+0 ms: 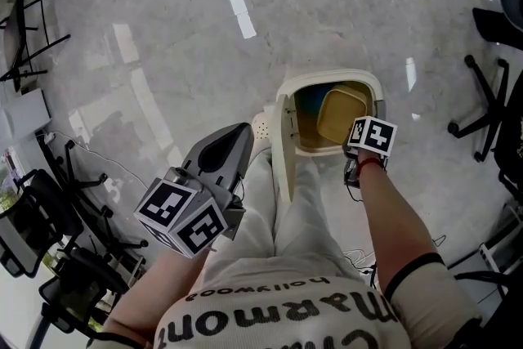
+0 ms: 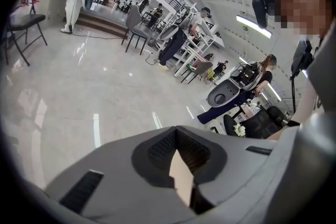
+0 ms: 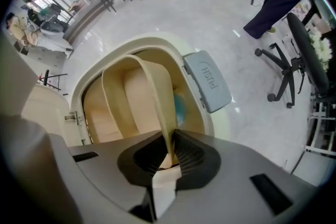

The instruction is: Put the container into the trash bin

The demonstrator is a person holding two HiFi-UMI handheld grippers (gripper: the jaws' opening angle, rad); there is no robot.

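The right gripper (image 3: pixel 169 150) is clenched on the rim of a tan plastic container (image 3: pixel 137 96), holding it tilted at the open mouth of the cream trash bin (image 1: pixel 328 80). The bin's lid (image 1: pixel 283 145) stands raised. The left gripper (image 2: pixel 177 150) is closed on nothing, above the grey floor (image 2: pixel 79 92).

Trash bin (image 1: pixel 327 78) interior partly behind container (image 1: pixel 341 115)

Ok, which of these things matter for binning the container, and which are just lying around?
For the job: container, pinched in the right gripper; trash bin, open.
Just about: left gripper, shut on nothing; office chair.
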